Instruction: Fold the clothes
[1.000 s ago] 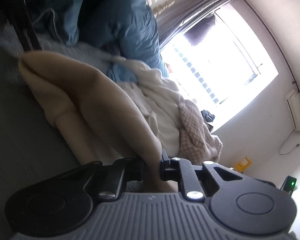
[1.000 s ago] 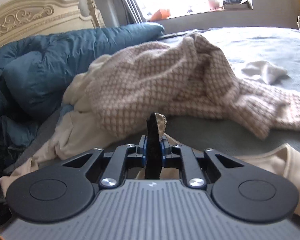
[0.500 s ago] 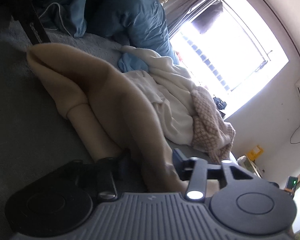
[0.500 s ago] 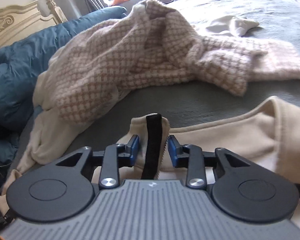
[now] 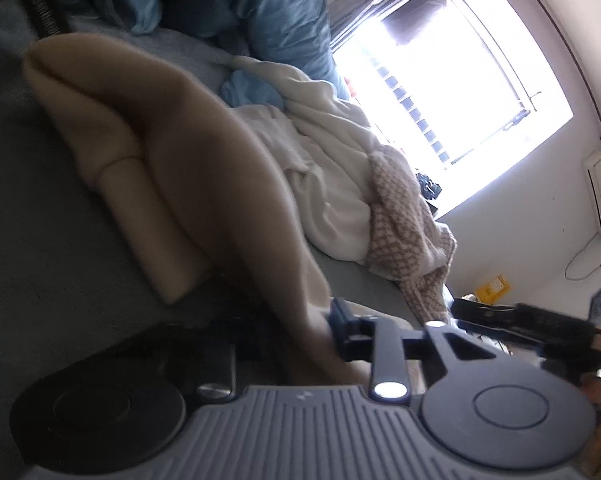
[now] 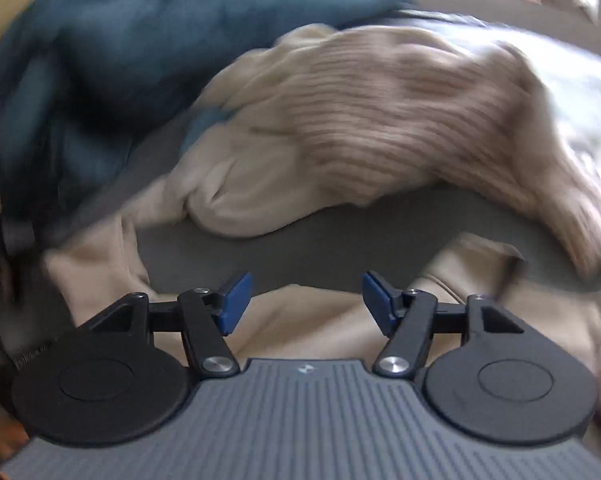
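On the grey bed (image 6: 340, 232), which carries everything here, the blue duvet (image 6: 100, 60) is pushed to the far side, behind the clothes, so the near part stays free as your working surface. In front of the duvet lies the heap of clothes that, I judge, wait for their turn: a checked knit sweater (image 6: 400, 120) on top and a white garment (image 6: 236, 192) under it and beside it. They are piled and not spread, so they do not take the folding space.

Nearer to you than this heap lies the beige garment (image 5: 204, 184), the piece you are working on. From the left wrist view it forms a long thick roll across the bed, and from the right wrist view its edge passes just under both jaws. It looks partly folded, not yet flat, so I think the fold is only begun.

Your right gripper (image 6: 306, 300) hangs over this beige cloth with the blue pads (image 6: 234, 300) far apart and nothing between them; this view is blurred. Your left gripper (image 5: 300, 340) also has its jaws spread, and the beige cloth lies in the gap between them, but it does not look pinched. One pad is in shadow, so I say this with some care. Probably both claws are wide because you have set the cloth down and must take a new hold.
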`<state>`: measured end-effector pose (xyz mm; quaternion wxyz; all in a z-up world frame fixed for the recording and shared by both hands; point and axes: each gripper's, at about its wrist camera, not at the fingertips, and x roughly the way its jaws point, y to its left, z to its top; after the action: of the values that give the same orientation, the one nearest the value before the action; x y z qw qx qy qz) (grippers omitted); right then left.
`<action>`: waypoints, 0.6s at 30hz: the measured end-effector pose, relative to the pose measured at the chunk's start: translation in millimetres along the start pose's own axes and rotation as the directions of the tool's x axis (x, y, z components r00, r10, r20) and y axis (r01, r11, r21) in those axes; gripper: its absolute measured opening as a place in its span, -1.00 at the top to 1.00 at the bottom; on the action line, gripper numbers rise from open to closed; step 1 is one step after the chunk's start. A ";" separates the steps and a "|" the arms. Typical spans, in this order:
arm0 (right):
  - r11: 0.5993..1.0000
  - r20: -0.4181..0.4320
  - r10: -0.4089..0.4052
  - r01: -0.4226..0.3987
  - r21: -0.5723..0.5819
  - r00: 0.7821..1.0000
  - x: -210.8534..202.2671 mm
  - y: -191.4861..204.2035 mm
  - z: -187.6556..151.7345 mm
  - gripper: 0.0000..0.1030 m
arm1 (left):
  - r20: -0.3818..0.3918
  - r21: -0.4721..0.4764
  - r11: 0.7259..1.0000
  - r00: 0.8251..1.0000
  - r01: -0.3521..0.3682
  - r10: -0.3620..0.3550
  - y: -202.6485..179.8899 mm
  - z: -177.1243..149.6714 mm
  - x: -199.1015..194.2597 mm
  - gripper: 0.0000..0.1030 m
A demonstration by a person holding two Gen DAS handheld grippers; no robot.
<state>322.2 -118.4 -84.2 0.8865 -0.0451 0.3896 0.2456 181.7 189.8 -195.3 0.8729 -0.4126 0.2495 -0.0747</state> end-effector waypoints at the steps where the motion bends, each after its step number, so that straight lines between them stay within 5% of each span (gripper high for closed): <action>1: 0.998 -0.004 -0.001 0.001 -0.068 1.000 10.7 7.2 1.2 -0.27 | 0.004 -0.007 1.000 1.000 0.005 -0.005 5.0 -1.3 -3.0 0.61; 5: 0.988 -0.080 0.065 -0.075 -0.135 0.995 52.3 2.0 4.7 -0.46 | 0.011 -0.029 0.999 1.000 0.018 -0.018 14.0 1.1 -5.1 0.65; 9: 0.989 -0.189 0.113 -0.129 -0.078 0.976 77.7 -9.5 -0.8 -0.48 | 0.017 -0.010 1.000 1.000 0.017 -0.017 13.0 0.5 -5.9 0.65; 12: 0.973 -0.253 0.121 -0.165 -0.160 0.960 80.4 3.5 -13.2 -0.46 | 0.021 -0.014 1.000 0.999 0.024 -0.024 15.0 1.1 -4.4 0.66; 13: 0.965 -0.259 0.102 -0.159 -0.210 0.961 78.0 10.6 -17.0 -0.40 | 0.025 -0.009 1.000 0.999 0.029 -0.028 14.4 0.4 -4.4 0.66; 18: 0.916 -0.207 -0.042 -0.045 -0.399 0.977 61.7 38.9 -28.1 0.72 | 0.076 0.001 0.999 0.997 0.034 -0.034 8.6 -8.8 -13.2 0.68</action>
<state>320.6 -67.2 -143.3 0.8117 -0.2514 0.4229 0.3148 165.3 193.8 -201.6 0.8802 -0.4196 0.2093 -0.0736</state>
